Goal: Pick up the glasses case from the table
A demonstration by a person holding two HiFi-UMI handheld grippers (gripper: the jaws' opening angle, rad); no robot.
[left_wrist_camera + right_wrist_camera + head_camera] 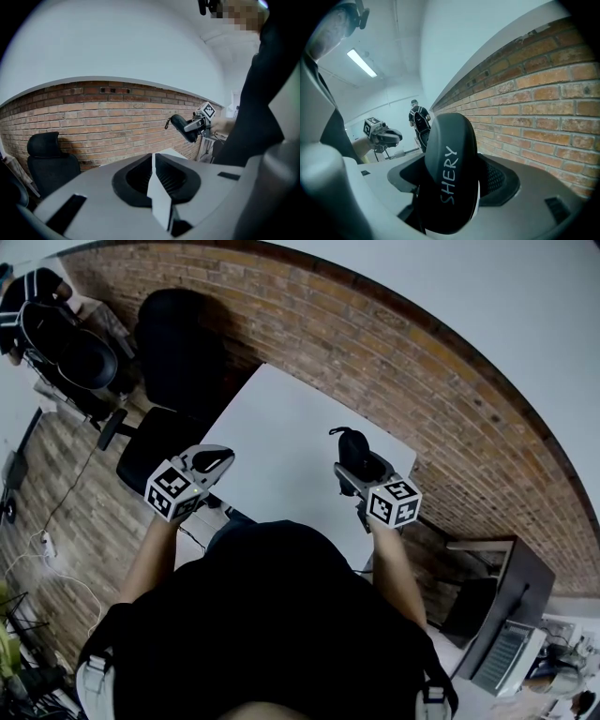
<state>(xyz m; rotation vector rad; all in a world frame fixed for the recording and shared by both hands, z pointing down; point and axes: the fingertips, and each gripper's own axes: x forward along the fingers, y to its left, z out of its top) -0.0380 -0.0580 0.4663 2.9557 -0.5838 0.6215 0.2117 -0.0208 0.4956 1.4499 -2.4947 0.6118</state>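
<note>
At the far left of the head view a black office chair stands against the brick wall, with another person further back in the corner. Next comes the left gripper, held over the near left edge of the white tabletop. In the left gripper view its fingers are clenched together with only a thin seam between them and nothing inside. That view faces the brick wall, with the chair low at its left.

The tabletop's bare surface spreads between the two grippers.

To the right, the right gripper grasps the glasses case, a black rounded shell with a small loop at its far end. In the right gripper view the fingers press the case from both sides. The case stands on edge between them, with the pale lettering "SHERY" running along its side. The left gripper view shows this gripper from the side. There the case is raised in the air, apart from the tabletop, and tilts down toward the wall.

At the far right of the head view, well apart from the tabletop, a second desk carries a keyboard.
</note>
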